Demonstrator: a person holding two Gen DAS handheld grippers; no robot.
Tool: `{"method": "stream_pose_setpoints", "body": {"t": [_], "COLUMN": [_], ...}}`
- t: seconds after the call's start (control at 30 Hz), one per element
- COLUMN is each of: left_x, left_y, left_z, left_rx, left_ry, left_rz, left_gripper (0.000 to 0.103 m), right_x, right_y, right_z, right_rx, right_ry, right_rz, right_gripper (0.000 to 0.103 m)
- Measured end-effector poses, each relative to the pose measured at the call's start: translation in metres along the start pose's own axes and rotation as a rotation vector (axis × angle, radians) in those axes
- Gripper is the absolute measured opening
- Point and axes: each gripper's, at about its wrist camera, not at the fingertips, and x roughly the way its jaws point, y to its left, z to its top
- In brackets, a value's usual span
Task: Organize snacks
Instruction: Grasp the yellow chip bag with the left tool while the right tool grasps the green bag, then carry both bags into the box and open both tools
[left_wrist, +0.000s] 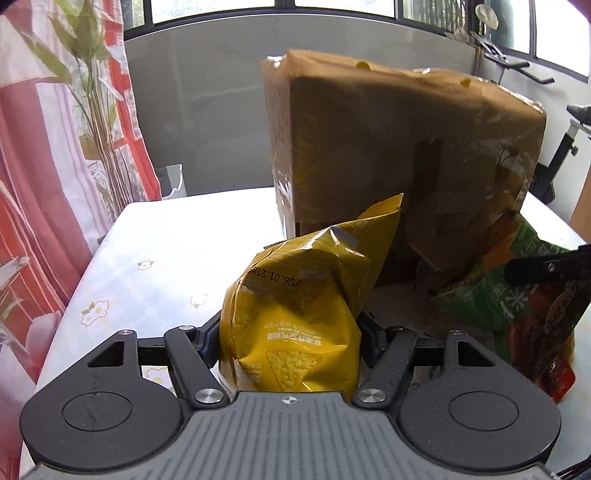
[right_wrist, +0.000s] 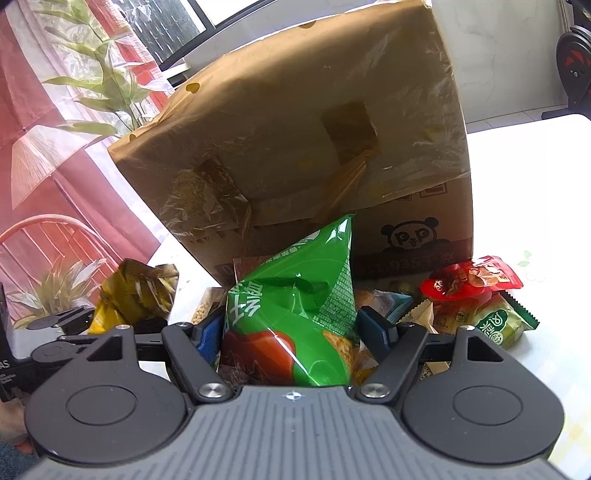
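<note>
The cardboard box (left_wrist: 402, 155) stands tall on the flowered table (left_wrist: 147, 258), taped and scuffed. In front of the box, the left gripper (left_wrist: 290, 341) pinches a puffy yellow snack bag (left_wrist: 295, 314); bare tabletop stretches left of the box to the table's edge. Only the right wrist view shows the right gripper (right_wrist: 291, 338) clamping a green snack bag (right_wrist: 295, 310), with small packets (right_wrist: 476, 299) heaped at the box's right foot.

The yellow snack bag (left_wrist: 291, 321) carries the upside-down printed date 2026.01.21, and the cardboard box (right_wrist: 413, 236) shows a panda face drawing; other print stays unreadable.
</note>
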Motion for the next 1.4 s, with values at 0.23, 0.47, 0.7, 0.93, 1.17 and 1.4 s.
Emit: {"method": "stream_pose_setpoints", "body": {"t": [0.23, 0.47, 0.7, 0.93, 1.17, 1.4], "left_x": [-0.04, -0.046, -0.051, -0.072, -0.094, -0.086], "left_y": [0.004, -0.009, -0.013, -0.017, -0.028, -0.046], "left_z": [-0.001, -0.003, 0.005, 0.04, 0.091, 0.146], "left_rx": [-0.13, -0.141, -0.151, -0.149, -0.112, -0.074], "left_ry": [-0.031, -0.017, -0.033, -0.111, -0.229, -0.298], "left_rz": [-0.048, -0.078, -0.119, -0.171, -0.23, -0.258], "left_gripper": [0.072, 0.072, 0.072, 0.072, 0.072, 0.072], "right_x": [-0.013, -0.027, -0.049, -0.09, -0.128, -0.147], "right_y": [0.007, 0.006, 0.0, 0.001, 0.007, 0.011], "right_z": [0.001, -0.004, -0.008, 0.008, 0.039, 0.08], "right_rx": [-0.043, -0.062, -0.051, -0.087, -0.112, -0.146], "right_ry": [-0.032, -0.033, -0.054, -0.154, -0.3, -0.418], "right_rz": [0.019, 0.034, 0.044, 0.074, 0.101, 0.094], "right_gripper": [0.075, 0.068, 0.067, 0.067, 0.067, 0.067]}}
